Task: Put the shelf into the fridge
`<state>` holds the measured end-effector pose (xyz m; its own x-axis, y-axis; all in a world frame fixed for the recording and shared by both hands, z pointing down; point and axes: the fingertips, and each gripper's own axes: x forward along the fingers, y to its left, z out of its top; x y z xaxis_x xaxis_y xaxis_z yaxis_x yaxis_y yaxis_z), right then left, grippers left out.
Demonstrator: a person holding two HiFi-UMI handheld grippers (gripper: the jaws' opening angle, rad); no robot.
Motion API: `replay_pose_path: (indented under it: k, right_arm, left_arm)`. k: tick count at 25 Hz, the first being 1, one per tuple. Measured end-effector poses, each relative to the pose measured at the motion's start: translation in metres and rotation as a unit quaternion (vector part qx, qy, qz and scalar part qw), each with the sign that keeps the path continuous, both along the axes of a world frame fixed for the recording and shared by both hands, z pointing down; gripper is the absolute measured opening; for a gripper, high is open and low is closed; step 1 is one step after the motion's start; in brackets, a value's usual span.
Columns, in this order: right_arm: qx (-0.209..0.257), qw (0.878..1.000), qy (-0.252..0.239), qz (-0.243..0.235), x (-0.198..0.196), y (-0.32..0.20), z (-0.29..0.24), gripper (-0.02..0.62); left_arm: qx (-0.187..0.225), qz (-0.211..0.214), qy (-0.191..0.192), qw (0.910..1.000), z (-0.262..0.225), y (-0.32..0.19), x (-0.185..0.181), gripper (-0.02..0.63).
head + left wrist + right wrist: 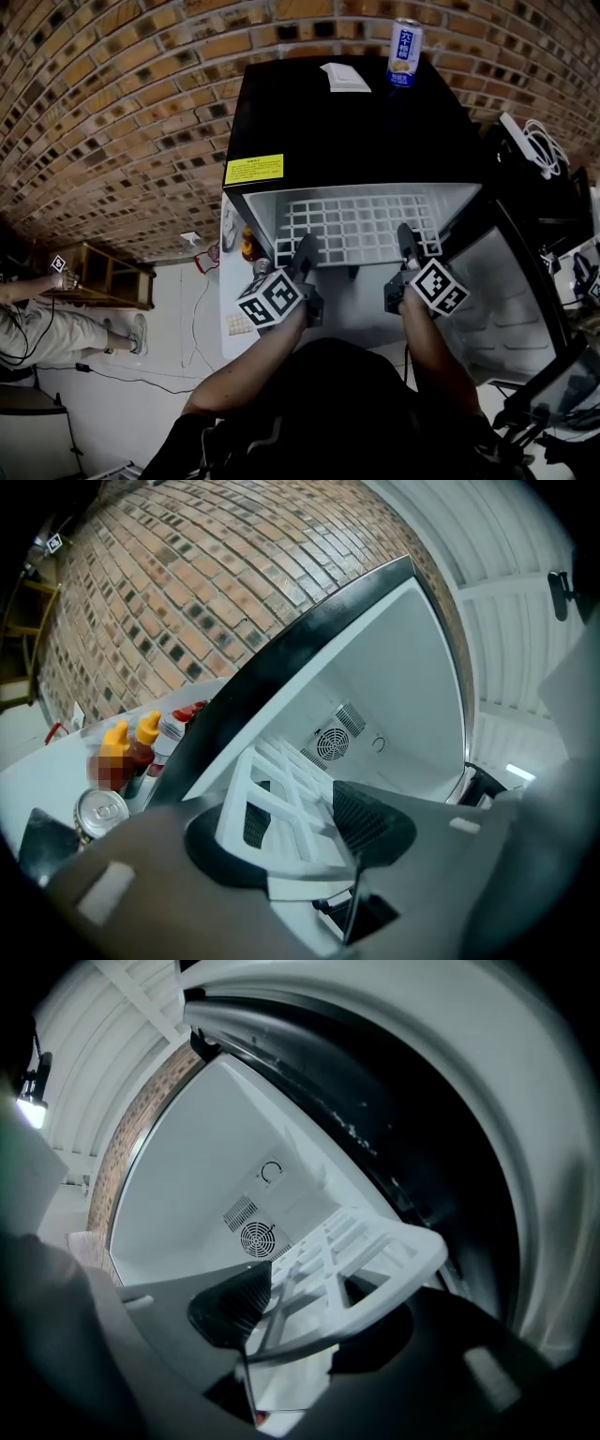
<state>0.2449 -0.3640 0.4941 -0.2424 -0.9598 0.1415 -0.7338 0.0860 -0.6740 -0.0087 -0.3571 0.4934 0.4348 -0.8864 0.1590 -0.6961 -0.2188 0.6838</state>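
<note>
The white grid shelf (361,225) lies level inside the open black fridge (356,122), its front rim at the opening. My left gripper (305,248) reaches the rim's left part and my right gripper (408,239) its right part. In the left gripper view the shelf rim (281,789) runs between the wide-apart jaws of the left gripper (295,832), which is open. In the right gripper view the rim (384,1251) likewise sits between the spread jaws of the right gripper (300,1321), with a gap beside the meshed pad (230,1309).
A drink can (404,52) and a white card (344,77) stand on the fridge top. The open door (506,300) swings out at the right. Sauce bottles (131,747) and a can (100,810) sit on a white surface left of the fridge. A seated person (37,323) is far left.
</note>
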Motion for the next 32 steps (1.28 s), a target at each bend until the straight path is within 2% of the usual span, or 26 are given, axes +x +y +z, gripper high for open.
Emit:
replay_pose_path:
  k: [4,7,10,17,23,32]
  right_arm:
    - [-0.001,1.000,-0.001,0.005,0.001,-0.001,0.000,0.198]
    - [-0.002,1.000,-0.002,0.008,0.001,-0.001,0.000,0.198]
    - [-0.005,1.000,-0.003,0.007,0.000,-0.003,0.000,0.199]
    - [0.002,1.000,0.002,0.013,-0.001,-0.006,0.000,0.202]
    - [-0.009,1.000,-0.005,0.014,0.001,-0.019,0.004,0.204]
    - [-0.010,1.000,-0.003,0.016,0.000,-0.040,0.003,0.207]
  left_arm:
    - [-0.010,-0.019,0.024,0.9995,0.000,0.003,0.002,0.181]
    - [-0.020,-0.010,0.054,0.9983,0.000,0.006,0.013,0.128]
    - [-0.014,-0.013,0.051,0.9985,-0.002,0.004,0.014,0.130]
    - [-0.027,0.003,0.077,0.9967,0.002,0.003,0.032,0.120]
    - [-0.041,0.004,0.085,0.9955,0.005,-0.010,0.039,0.119]
    - [-0.017,-0.012,0.064,0.9977,0.003,-0.032,0.038,0.126]
